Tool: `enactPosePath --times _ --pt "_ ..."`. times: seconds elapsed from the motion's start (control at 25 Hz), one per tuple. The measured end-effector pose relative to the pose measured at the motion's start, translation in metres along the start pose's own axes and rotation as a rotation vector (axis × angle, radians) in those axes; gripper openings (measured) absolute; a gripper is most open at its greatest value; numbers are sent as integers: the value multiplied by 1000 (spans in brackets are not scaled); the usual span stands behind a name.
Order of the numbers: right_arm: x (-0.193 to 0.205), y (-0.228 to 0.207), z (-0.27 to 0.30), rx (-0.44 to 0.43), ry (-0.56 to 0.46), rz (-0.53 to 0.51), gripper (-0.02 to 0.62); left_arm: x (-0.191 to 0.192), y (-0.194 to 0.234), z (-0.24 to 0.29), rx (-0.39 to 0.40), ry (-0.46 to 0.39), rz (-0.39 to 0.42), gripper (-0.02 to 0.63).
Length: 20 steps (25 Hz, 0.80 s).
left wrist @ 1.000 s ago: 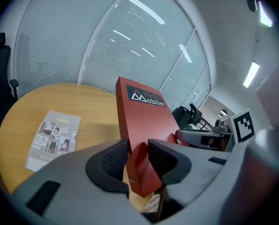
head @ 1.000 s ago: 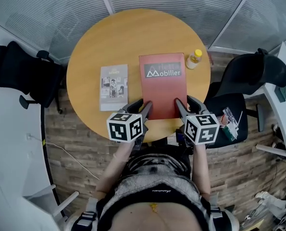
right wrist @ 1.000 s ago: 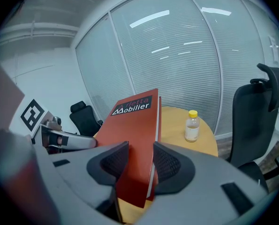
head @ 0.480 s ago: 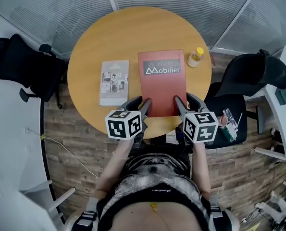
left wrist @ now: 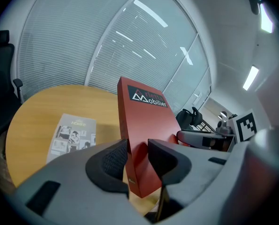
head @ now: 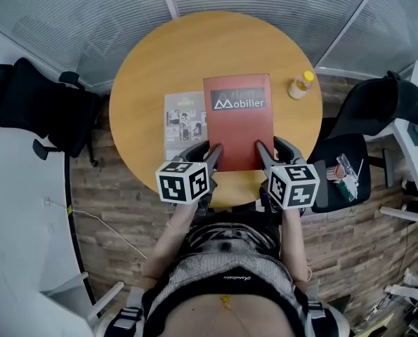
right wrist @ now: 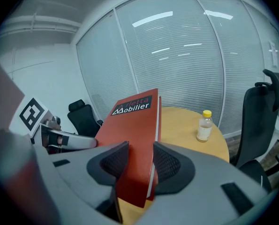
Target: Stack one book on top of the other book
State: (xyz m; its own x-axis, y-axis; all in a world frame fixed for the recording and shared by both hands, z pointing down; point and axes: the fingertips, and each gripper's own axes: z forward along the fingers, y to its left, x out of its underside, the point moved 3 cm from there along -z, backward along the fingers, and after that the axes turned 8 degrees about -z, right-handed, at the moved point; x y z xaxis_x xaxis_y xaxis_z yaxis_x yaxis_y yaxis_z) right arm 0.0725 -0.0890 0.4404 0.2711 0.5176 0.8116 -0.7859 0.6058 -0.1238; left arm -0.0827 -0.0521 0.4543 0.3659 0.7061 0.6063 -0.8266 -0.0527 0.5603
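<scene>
In the head view, our left tool (head: 206, 152) and right tool (head: 273, 148) each clamp a near corner of the red book (head: 237, 128). In the left gripper view, our jaws press its spine corner, and the grey book (left wrist: 73, 134) lies flat on the counter (left wrist: 36, 116), ahead-left of the tool. In the right gripper view, our jaws pinch its page-edge corner, with a bottle (right wrist: 205, 125) ahead-right.

The red book (left wrist: 144, 116) is clamped in the left gripper (left wrist: 138, 150); a grey book (left wrist: 73, 134) is laid flat on the table (left wrist: 38, 108).
</scene>
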Motion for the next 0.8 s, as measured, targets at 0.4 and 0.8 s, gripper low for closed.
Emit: enactPosePath --times 0.4,0.8 --pt "-2 45 32 12 14 25 172 -10 50 -20 -2 28 -2 130" --pt "-11 110 72 14 21 27 172 -26 117 -56 2 43 -2 130"
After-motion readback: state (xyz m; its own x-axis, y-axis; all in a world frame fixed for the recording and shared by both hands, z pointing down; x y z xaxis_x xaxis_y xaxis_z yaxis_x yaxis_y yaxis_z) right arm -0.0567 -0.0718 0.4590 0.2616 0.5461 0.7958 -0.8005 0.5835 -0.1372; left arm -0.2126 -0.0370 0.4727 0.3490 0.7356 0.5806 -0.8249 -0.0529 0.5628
